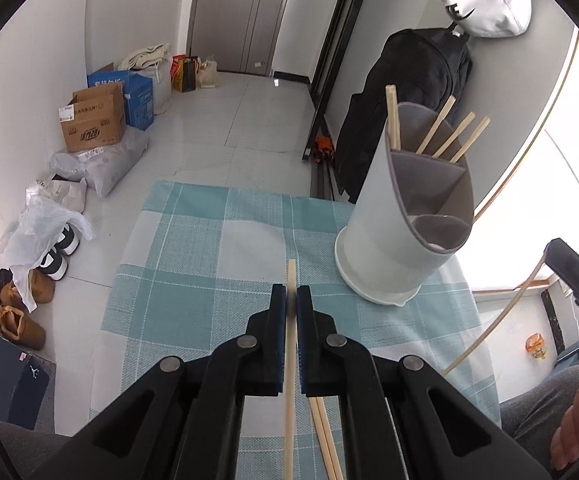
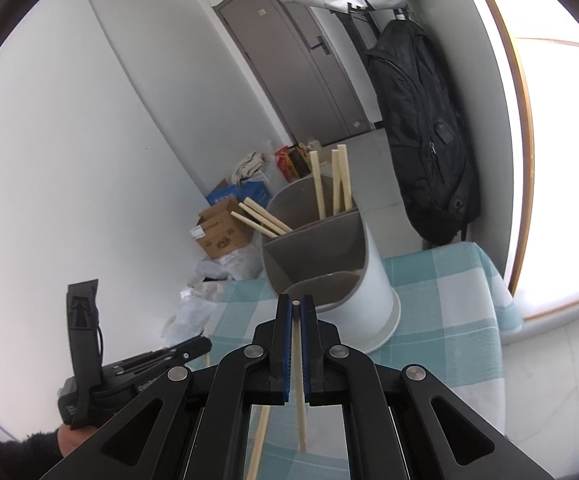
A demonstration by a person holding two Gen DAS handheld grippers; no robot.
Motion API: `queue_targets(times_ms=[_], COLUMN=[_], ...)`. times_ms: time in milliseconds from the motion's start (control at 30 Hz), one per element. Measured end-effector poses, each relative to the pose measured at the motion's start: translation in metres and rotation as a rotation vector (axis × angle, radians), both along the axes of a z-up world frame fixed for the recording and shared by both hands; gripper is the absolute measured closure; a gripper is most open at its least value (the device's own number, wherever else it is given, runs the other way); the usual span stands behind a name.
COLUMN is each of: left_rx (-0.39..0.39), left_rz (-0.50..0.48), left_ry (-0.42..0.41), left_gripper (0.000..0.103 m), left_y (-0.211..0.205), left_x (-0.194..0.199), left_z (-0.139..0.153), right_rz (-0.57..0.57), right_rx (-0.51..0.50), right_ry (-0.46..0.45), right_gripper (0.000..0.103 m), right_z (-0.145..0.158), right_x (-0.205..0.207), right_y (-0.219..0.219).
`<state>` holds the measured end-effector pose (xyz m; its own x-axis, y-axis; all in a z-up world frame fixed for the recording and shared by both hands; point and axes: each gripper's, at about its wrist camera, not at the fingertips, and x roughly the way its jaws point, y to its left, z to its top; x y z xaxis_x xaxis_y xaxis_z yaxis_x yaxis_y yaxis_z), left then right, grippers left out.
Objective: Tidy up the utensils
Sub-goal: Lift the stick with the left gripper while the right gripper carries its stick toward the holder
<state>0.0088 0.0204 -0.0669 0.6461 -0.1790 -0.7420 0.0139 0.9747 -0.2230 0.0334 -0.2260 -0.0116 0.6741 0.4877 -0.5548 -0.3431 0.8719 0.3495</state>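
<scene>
Bamboo is the material being sorted: pale round chopsticks, bound for the white-and-grey cylindrical plastic utensil holder (image 1: 405, 216) standing on the teal-and-white checked cloth over the tabletop (image 1: 209, 248).

The left gripper (image 1: 291, 300) has its jaws pressed together on one chopstick (image 1: 290, 344), pinched near its upper end so the long remainder hangs below, ready to drop tip-first. The holder sits at two o'clock from it. The right gripper (image 2: 296, 312) pinches a second chopstick (image 2: 299, 384) the same way, the holder just past its jaws at twelve o'clock; I judge it the nearer to a drop.

Counted: two chopsticks held, one per gripper. Two loose chopsticks (image 1: 325, 436) lie on the cloth at five o'clock of the left jaws. Six stand in the holder's rear compartments, three leaning left (image 2: 263, 218) and three upright (image 2: 331, 186); the front compartments hold none that I can see.
</scene>
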Motion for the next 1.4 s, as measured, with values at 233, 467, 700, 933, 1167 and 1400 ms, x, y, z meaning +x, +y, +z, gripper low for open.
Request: queue_targets(times_ms=[233,467,700,933,1167,1400], left_rx=[-0.014,-0.006,0.002,0.010,0.008,0.017], left_rz=[-0.005,-0.035,-0.105,-0.130,-0.154,-0.170], left_ry=[-0.053,-0.092,-0.120,-0.137,-0.153,-0.159], left_gripper=[0.102,0.102,0.102,0.103,0.103,0.103], left_y=[0.002,-0.004,-0.014,-0.022,-0.028,-0.030], left_x=[-0.008,-0.020,-0.028,-0.029,-0.028,-0.026], left_z=[0.013,0.026,0.045,0.060,0.073,0.080], right_rz=[0.001,0.021,0.040,0.050,0.052,0.036], right_rx=[-0.031,-0.068,-0.075,-0.068,-0.053,-0.020], right_ry=[-0.039,-0.083,-0.115,-0.134,-0.152,-0.152], right_gripper=[0.100,0.100,0.100,0.100,0.100,0.100], right_z=[0.003,0.006,0.011,0.016,0.023,0.030], right_x=[-0.007,-0.016,-0.022,-0.022,-0.022,-0.018], right_y=[0.011,0.023,0.031,0.035,0.035,0.027])
